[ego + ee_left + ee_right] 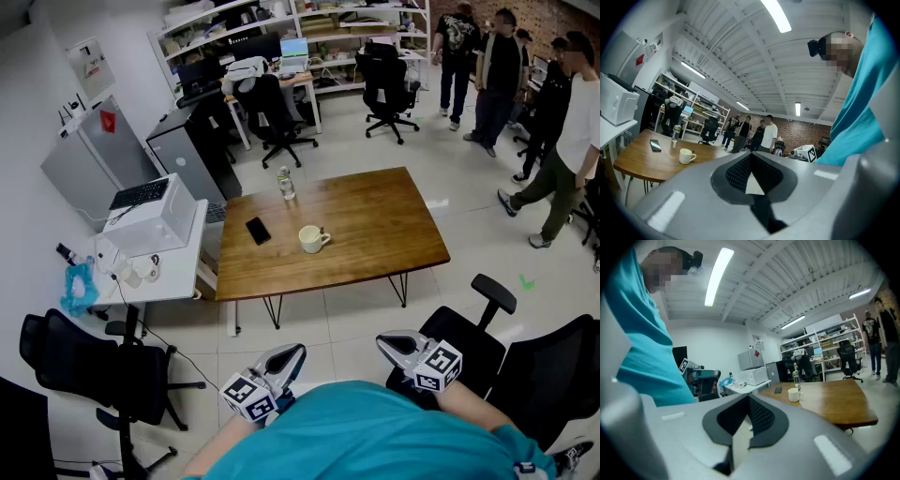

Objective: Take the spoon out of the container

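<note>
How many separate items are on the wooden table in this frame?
3 on the wooden table: a clear bottle at its far edge, a black phone left of centre, a cream mug near the middle. A spoon seems to stand in the mug; smaller things could escape notice.

I hold left gripper (pixel 291 355) and right gripper (pixel 388 343) against my teal shirt (pixel 375 433); cream ceramic mug (pixel 311 240) stands on brown wooden table (pixel 384 220).

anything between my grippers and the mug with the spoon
Nothing visible does. The cream ceramic mug holding the spoon stands alone on the wooden table; black phone to its left, clear bottle beyond. Only bare floor separates it from the left gripper and right gripper.
</note>
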Tool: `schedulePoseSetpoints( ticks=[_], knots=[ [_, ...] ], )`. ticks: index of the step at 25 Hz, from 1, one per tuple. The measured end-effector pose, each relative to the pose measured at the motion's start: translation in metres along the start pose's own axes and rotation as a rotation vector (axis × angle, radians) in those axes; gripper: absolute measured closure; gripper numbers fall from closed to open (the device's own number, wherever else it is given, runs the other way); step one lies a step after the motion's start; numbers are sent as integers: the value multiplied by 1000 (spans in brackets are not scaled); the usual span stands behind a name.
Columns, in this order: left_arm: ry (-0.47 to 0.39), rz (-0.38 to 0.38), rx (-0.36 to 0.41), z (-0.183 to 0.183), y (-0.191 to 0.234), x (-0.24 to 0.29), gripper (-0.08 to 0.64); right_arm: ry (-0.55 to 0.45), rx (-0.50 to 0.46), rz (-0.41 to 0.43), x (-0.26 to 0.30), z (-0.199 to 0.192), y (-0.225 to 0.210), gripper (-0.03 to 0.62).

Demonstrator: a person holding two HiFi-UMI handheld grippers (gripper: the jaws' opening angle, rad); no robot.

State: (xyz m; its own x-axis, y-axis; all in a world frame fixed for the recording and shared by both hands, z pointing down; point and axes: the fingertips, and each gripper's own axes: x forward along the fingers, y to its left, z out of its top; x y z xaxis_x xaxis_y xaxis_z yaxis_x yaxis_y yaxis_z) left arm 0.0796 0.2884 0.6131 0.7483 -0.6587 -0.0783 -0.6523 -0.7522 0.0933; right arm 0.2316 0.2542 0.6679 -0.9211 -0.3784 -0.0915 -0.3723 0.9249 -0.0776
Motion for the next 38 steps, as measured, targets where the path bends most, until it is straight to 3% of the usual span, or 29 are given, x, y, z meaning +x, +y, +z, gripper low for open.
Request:
schedulePoseSetpoints(
  ticks=[6, 10, 14, 17, 20, 23, 26, 30, 34, 38],
  knots=[
    [29, -23, -40, -9, -31, 65, 561, 61, -90, -25, -56, 16, -42, 591],
    [36, -12, -60, -17, 4, 70, 561, 66, -60, -38, -32, 0, -70, 591],
    [18, -18, -104, -38, 85, 67, 561, 91, -59, -37, 38, -22, -105, 591],
    [-8, -41, -96, -33, 167, 62, 561, 95, -68, -83, 111, -27, -140, 591],
    [-14, -56, -65, -10, 266, 47, 561, 87, -62, -172, 197, -30, -181, 591],
    [-4, -87, -33, 29, 361, 36, 561, 151, -113, -269, 287, -21, -230, 591],
    [4, -88, -93, 61, 427, 51, 561, 235, -147, -332, 341, -2, -284, 590],
    [7, -59, -164, 78, 479, 77, 561, 316, -30, -330, 375, -7, -345, 577],
    [24, -9, -172, 78, 506, 110, 561, 387, 212, -287, 390, -49, -419, 474],
    [25, 84, -176, 77, 520, 155, 561, 467, 418, -252, 396, -93, -492, 417]
  ],
)
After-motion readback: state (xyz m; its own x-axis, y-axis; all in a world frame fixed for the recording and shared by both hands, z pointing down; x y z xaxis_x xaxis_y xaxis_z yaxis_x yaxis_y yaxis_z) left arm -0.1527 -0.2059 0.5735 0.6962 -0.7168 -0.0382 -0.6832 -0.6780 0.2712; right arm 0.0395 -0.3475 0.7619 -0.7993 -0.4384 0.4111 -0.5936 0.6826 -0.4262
